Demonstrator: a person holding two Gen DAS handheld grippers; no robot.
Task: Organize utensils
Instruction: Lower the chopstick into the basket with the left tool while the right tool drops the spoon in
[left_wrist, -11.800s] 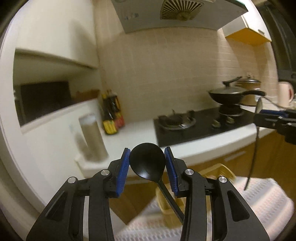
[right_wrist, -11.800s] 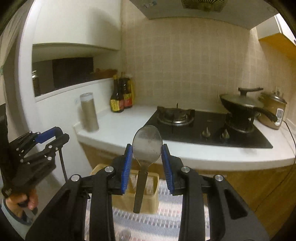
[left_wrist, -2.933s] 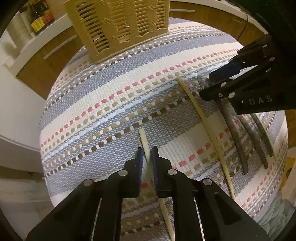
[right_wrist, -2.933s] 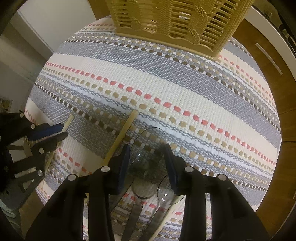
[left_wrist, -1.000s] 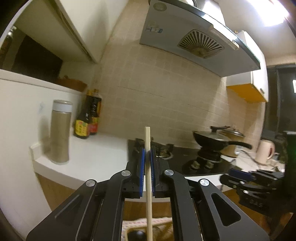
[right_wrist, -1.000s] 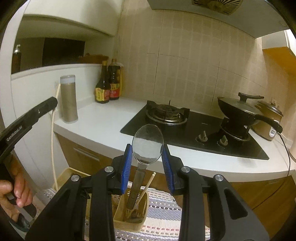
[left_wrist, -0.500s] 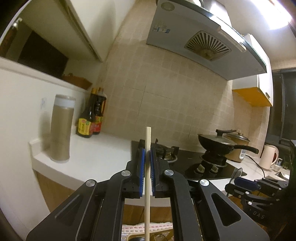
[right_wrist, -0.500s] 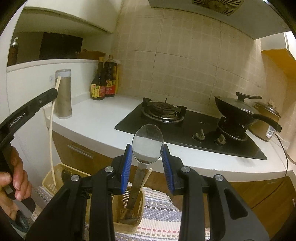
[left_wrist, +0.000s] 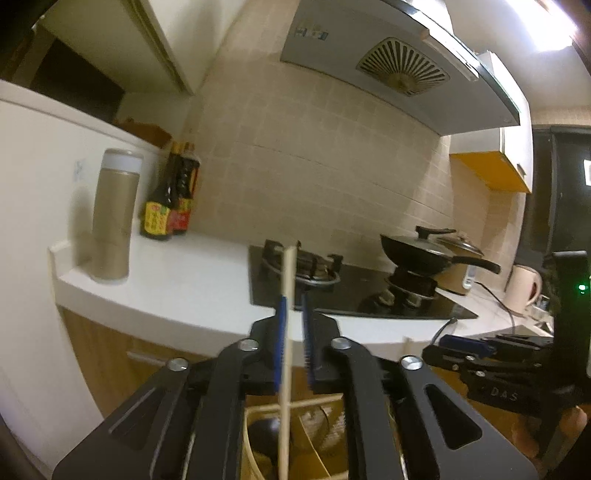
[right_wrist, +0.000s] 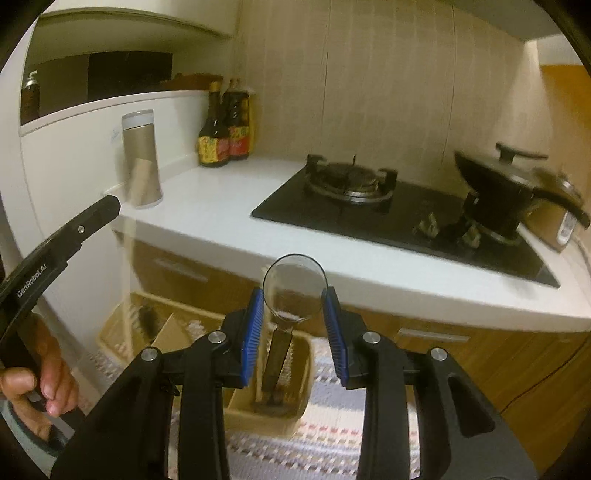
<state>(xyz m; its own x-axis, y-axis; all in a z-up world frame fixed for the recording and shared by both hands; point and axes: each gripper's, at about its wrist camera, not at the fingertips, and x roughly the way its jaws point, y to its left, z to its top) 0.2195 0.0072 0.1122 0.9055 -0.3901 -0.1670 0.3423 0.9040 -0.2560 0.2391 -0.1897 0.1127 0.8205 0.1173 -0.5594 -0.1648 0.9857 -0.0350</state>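
Note:
A pale wooden chopstick (left_wrist: 287, 332) stands upright between the blue pads of my left gripper (left_wrist: 293, 297). The jaws are opening: the stick leans on the left pad, with a gap to the right pad. Its lower end reaches into the tan slotted basket (left_wrist: 255, 454), where a black spoon (left_wrist: 263, 432) stands. My right gripper (right_wrist: 293, 291) is shut on the bowl of a clear spoon (right_wrist: 295, 282). The spoon's handle hangs into the right compartment of the basket (right_wrist: 266, 410). The left gripper's finger (right_wrist: 74, 229) shows at the left of the right wrist view, with a hand beneath it.
The basket stands on a striped woven mat (right_wrist: 332, 439). Behind it is a white counter (right_wrist: 221, 214) with a beige flask (right_wrist: 142, 162), sauce bottles (right_wrist: 223, 129), a black hob (right_wrist: 399, 218) and a lidded pan (right_wrist: 506, 192). Wooden cabinet fronts lie below the counter.
Both grippers have sunk towards the basket. The left pads have parted, leaving a gap beside the chopstick. The clear spoon's handle now reaches down into the basket.

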